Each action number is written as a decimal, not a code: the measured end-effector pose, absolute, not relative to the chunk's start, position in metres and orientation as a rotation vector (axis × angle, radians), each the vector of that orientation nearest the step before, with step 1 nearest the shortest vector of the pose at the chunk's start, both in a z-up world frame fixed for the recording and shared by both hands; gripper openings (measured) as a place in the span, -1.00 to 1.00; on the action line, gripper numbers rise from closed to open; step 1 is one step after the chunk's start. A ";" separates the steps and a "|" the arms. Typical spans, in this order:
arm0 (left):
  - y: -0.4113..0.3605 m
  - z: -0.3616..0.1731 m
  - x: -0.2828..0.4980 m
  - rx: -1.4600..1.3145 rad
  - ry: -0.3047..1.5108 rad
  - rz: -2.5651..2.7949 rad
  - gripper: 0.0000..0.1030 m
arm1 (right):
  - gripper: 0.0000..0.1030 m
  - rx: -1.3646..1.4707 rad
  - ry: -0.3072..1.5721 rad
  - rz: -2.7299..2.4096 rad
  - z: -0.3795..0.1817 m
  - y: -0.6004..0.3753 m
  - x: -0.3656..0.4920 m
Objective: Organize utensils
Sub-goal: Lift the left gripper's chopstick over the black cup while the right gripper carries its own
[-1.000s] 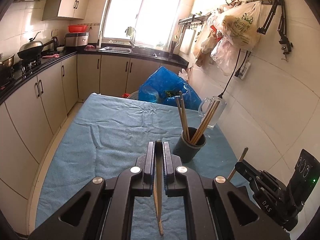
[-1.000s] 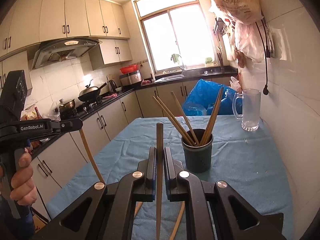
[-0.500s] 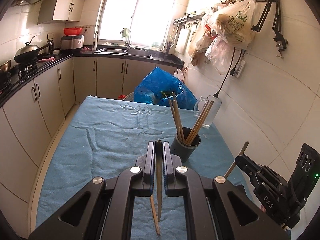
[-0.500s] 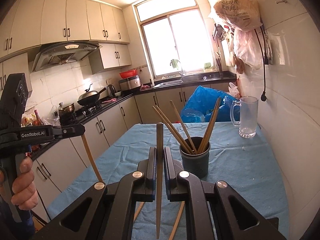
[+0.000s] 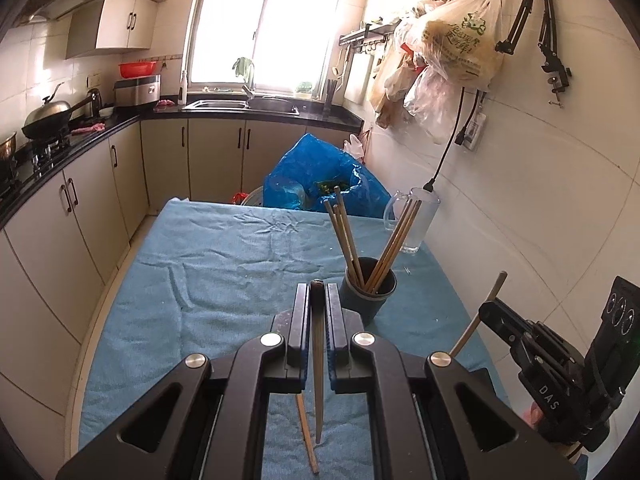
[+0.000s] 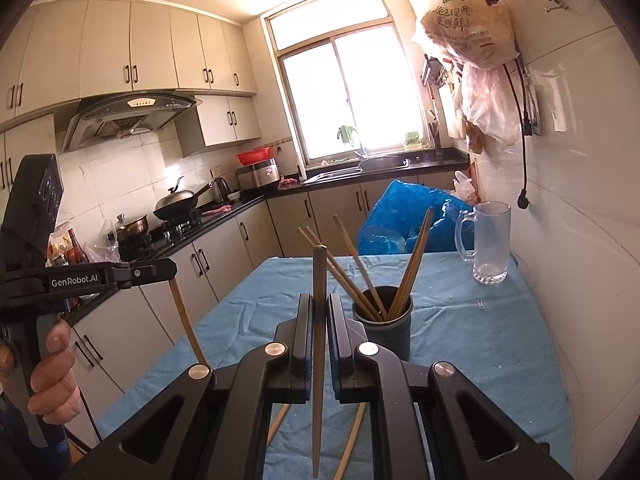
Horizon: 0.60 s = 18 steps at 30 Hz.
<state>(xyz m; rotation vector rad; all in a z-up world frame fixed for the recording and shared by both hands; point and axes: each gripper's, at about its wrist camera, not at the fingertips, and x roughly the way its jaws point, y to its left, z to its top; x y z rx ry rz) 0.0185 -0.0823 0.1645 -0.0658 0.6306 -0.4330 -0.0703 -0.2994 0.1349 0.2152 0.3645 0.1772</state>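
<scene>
Each hand-held gripper (image 5: 318, 300) (image 6: 319, 312) clamps one chopstick (image 5: 318, 360) (image 6: 319, 360); holder (image 5: 368, 294) just beside.

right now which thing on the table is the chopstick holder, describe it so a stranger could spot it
Find the table under the blue cloth along the white tiled wall. On its wall side, nearer the camera than the clear glass mug, stands a dark round cup. It alone has wooden chopsticks fanning out of its top.

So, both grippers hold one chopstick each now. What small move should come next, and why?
Probably carry the right gripper forward over the dark cup and tilt its chopstick tip-down. The cup stands just ahead, already holding several chopsticks, and both grippers are shut on theirs; the left gripper can follow.
</scene>
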 end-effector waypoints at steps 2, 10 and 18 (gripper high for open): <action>-0.085 0.167 0.020 -0.063 0.627 -0.435 -0.88 | -0.85 0.217 0.360 0.176 0.136 -0.300 -0.073; -0.097 0.181 0.026 -0.044 0.612 -0.436 -0.88 | -0.85 0.247 0.351 0.169 0.145 -0.312 -0.067; -0.115 0.206 0.044 -0.047 0.593 -0.446 -0.88 | -0.85 0.266 0.297 0.146 0.174 -0.331 -0.054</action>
